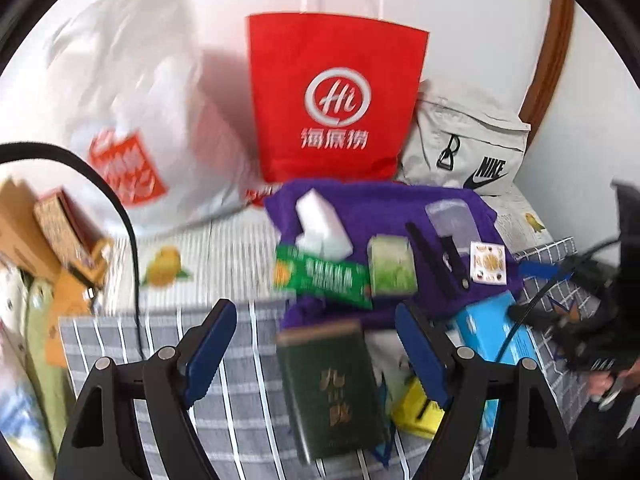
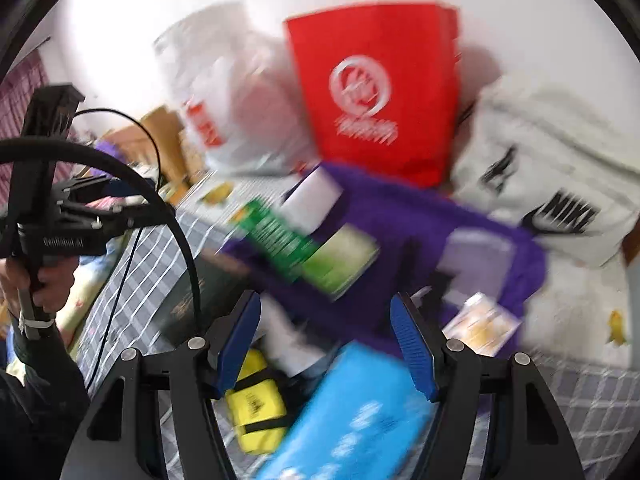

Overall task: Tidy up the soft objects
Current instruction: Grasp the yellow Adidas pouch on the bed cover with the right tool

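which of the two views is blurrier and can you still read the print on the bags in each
Right wrist view: heavy motion smear, the red paper bag logo and the grey Nike bag lettering streaked, barely readable. Left wrist view: sharper in the middle, the red bag's "Hi" logo and Nike print legible, but the white plastic bag at left and the dark green box are blurred. Both show fisheye bending and dark corners.

A green box (image 1: pixel 332 392) lies between the open jaws (untouched), purple towel (image 1: pixel 384 208) behind.

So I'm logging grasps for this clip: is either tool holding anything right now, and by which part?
Nothing is held. The left tool and right tool both stand open above the clutter, their pads touching no item.
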Demonstrator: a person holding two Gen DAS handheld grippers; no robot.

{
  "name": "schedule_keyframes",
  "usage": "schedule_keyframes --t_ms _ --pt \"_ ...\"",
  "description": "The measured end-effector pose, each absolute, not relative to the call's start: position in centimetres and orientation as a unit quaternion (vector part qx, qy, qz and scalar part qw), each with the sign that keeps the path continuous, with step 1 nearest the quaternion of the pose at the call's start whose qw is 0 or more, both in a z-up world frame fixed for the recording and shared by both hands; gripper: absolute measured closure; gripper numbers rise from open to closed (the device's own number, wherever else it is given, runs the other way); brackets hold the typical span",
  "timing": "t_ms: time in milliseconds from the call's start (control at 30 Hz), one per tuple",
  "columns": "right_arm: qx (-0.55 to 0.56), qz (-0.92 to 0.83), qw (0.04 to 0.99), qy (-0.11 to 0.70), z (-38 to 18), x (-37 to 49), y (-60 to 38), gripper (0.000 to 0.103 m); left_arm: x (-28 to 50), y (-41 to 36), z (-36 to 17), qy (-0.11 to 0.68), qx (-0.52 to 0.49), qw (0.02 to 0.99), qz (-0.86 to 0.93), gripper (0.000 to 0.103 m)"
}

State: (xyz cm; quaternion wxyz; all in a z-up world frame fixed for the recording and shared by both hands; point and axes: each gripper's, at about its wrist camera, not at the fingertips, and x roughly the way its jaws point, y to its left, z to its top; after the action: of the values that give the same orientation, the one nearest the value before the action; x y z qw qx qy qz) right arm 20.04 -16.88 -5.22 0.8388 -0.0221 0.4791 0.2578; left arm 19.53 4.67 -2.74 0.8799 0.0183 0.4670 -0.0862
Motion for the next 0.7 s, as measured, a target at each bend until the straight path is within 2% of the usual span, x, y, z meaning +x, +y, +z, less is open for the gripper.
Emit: schedule_keyframes --t_ms 300,600,633,667,700 --pt "-0.085 0.307 0.780 0.538 -10.4 15.1 -10.8 0.038 13.2 7.8 -6.9 0.496 -0.053 0.862 -0.089 0.022" --pt "-0.154 0.284 0.724 0.610 -14.8 16.7 -9.0 0.038 9.2 9.6 -7.3 0.479 -0.095 0.867 -0.100 0.022" --pt "-0.159 0.286 0.723 0.608 -15.0 16.6 -8.7 0.047 9.0 9.8 -7.4 0.479 -0.097 0.867 -0.100 0.022" --pt "-0.170 0.288 0.723 0.605 -15.0 16.5 -8.5 0.063 8.8 9.9 -7.4 0.478 -0.098 0.867 -0.100 0.022" --pt "-0.176 0.287 0.722 0.604 -14.9 16.4 -8.4 0.070 8.7 10.0 -7.4 0.477 -0.098 0.867 -0.099 0.022"
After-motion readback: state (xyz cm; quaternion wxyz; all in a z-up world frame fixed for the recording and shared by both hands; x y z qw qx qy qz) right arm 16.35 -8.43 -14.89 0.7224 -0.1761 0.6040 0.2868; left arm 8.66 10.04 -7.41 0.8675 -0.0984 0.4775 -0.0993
